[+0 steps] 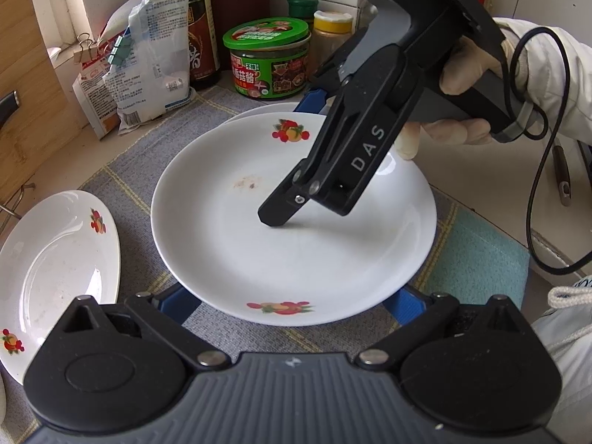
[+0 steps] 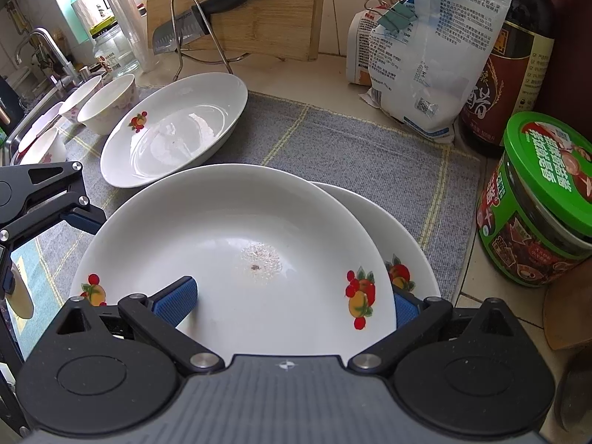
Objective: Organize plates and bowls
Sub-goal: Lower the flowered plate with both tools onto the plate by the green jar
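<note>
Left claw (image 1: 292, 305) spread wide, right claw (image 2: 292, 301) gripping

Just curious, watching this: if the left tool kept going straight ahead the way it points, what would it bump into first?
Most likely the top plate, whose near rim already sits between the left tool's blue fingers. Beyond it stands the right tool, over the plate's middle; its depth is hard to judge.

Plates and bowls being laid out across a mat on a counter

In the right wrist view, the top plate (image 2: 236, 244) is lying at frame centre on a lower plate (image 2: 407, 229), which is showing at its right; a third plate (image 2: 174, 129) is sitting to the upper left on the mat (image 2: 351, 148), bowls (image 2: 107, 105) are being kept further left, and a jar (image 2: 536, 203) is standing at the right edge.
</note>
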### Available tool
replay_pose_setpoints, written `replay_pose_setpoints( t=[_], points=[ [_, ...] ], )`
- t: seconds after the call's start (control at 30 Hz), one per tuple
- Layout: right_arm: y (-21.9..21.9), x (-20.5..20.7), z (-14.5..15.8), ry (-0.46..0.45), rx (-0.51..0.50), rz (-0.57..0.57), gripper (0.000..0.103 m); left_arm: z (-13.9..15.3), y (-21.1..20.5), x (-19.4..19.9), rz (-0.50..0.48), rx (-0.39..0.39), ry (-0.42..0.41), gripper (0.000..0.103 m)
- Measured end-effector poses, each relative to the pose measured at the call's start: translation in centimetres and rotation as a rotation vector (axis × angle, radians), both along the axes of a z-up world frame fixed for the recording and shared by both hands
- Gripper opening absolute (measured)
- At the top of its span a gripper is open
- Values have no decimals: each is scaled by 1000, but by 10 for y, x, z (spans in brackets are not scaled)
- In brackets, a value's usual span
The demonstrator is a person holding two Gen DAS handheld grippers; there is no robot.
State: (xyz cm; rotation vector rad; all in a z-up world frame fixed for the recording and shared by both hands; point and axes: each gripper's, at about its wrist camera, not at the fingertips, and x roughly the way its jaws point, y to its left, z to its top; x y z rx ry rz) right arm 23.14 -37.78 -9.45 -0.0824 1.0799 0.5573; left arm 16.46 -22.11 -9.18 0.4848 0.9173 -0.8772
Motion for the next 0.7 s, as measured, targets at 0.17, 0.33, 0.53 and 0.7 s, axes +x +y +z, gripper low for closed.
replay_pose_setpoints(
  t=[0.17,0.33,0.53,0.7],
  points=[
    [-3,-3,1,7,0,-7,103,-1,-1,1,-10,15,1,102],
    [-6,-8,2,13,0,-14,103,-3,-3,2,-17,27,0,102],
    [-12,-11,4,22,16,-29,103,-5,-4,2,-25,33,3,102],
    [-15,-13,5,22,18,-35,103,-7,-6,4,-31,39,10,102]
  ],
)
